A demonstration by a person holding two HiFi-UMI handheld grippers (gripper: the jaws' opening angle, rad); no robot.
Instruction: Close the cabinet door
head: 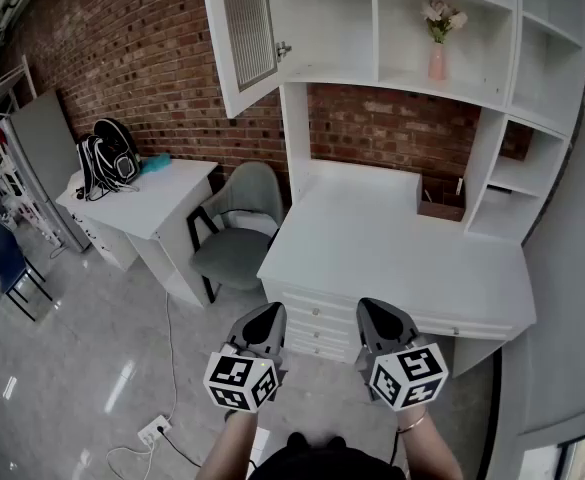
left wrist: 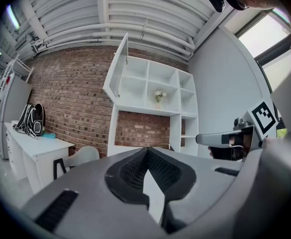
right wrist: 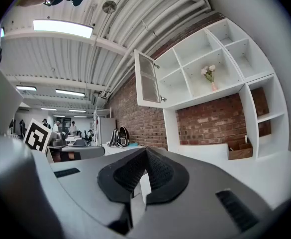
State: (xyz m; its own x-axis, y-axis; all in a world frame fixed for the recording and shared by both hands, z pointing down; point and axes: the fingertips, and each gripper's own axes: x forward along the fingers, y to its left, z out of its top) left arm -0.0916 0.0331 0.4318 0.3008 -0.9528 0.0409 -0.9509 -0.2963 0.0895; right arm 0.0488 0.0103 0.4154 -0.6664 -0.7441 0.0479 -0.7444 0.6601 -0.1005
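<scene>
The white cabinet door [head: 244,33], with a ribbed glass panel, stands swung out to the left from the top-left shelf unit [head: 324,18] above the desk. It also shows in the left gripper view as the cabinet door [left wrist: 116,68] and in the right gripper view as the cabinet door [right wrist: 147,81]. My left gripper [head: 263,318] and right gripper [head: 381,316] hover side by side low in front of the desk, far below the door. Both are level, shut and hold nothing. Jaw tips of the left gripper [left wrist: 146,153] and the right gripper [right wrist: 145,154] meet.
A white desk [head: 372,243] with drawers lies ahead. A grey chair [head: 237,233] stands at its left, beside a side table [head: 157,208] bearing a backpack [head: 107,158]. A pink vase of flowers [head: 439,38] sits on a shelf. A power strip [head: 152,430] lies on the floor.
</scene>
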